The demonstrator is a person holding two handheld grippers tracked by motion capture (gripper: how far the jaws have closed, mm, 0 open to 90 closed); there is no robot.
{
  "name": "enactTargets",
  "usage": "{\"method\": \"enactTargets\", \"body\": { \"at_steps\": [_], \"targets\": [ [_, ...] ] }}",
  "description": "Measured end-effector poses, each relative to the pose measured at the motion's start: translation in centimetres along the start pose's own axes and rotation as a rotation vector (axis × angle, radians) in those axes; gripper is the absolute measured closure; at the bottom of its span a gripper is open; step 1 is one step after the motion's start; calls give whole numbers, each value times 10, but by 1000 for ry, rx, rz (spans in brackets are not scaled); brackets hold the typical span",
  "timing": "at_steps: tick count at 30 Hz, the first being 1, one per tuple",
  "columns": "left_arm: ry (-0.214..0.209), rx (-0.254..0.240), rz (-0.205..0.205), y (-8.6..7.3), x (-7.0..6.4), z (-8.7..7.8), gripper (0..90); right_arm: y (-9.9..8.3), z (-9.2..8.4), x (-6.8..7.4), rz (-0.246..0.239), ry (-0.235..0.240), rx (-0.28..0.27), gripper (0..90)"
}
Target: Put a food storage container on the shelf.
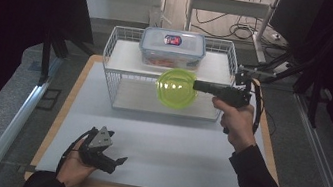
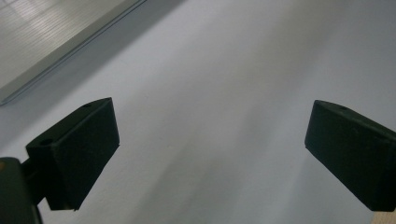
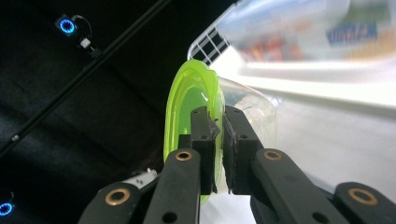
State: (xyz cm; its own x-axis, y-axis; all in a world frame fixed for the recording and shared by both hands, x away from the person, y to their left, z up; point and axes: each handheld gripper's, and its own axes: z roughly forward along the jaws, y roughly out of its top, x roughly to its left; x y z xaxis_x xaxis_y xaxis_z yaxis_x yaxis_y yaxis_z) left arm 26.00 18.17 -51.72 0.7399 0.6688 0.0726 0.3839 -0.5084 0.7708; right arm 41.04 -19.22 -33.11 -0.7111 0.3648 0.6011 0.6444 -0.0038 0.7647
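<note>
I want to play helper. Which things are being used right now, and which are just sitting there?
Being used:
right gripper, shut on the green-lidded container
wire rack

Just sitting:
left gripper, open
clear lidded box on the rack
white table mat

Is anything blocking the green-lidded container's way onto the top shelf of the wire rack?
Partly. The right gripper holds the green-lidded container in front of the wire rack; a clear lidded food box takes the middle of the top shelf, leaving bare space at its sides.
</note>
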Motion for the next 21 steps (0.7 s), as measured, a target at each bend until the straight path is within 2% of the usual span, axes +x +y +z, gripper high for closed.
{"method": "enactTargets", "body": {
  "at_steps": [1, 2, 3, 4, 8, 11, 12, 13, 19, 21],
  "targets": [
    [-2, -2, -4, 0, 0, 0, 28, 10, -2, 4, -3, 3, -11, 848],
    [-1, -3, -4, 0, 0, 0, 28, 10, -2, 4, -3, 3, -11, 848],
    [-2, -3, -5, 0, 0, 0, 28, 20, -2, 9, -9, 2, -18, 848],
    [-2, -3, -5, 0, 0, 0, 28, 20, -2, 9, -9, 2, -18, 848],
    [-4, -2, -5, 0, 0, -1, 29, 39, -2, 17, -19, -3, -37, 848],
    [-5, -5, -9, 0, 0, -1, 28, 54, 1, 21, -25, -12, -54, 848],
    [-3, -7, -7, 0, 1, -1, 28, 64, 3, 23, -21, -19, -57, 848],
    [-3, -7, -7, 0, 1, -1, 28, 64, 3, 23, -21, -19, -57, 848],
    [-5, -49, -21, 0, 2, -6, 27, 95, 21, 21, -3, -58, -80, 848],
    [-4, -56, -24, 0, 2, -7, 26, 99, 24, 21, 1, -66, -82, 847]
  ]
}}
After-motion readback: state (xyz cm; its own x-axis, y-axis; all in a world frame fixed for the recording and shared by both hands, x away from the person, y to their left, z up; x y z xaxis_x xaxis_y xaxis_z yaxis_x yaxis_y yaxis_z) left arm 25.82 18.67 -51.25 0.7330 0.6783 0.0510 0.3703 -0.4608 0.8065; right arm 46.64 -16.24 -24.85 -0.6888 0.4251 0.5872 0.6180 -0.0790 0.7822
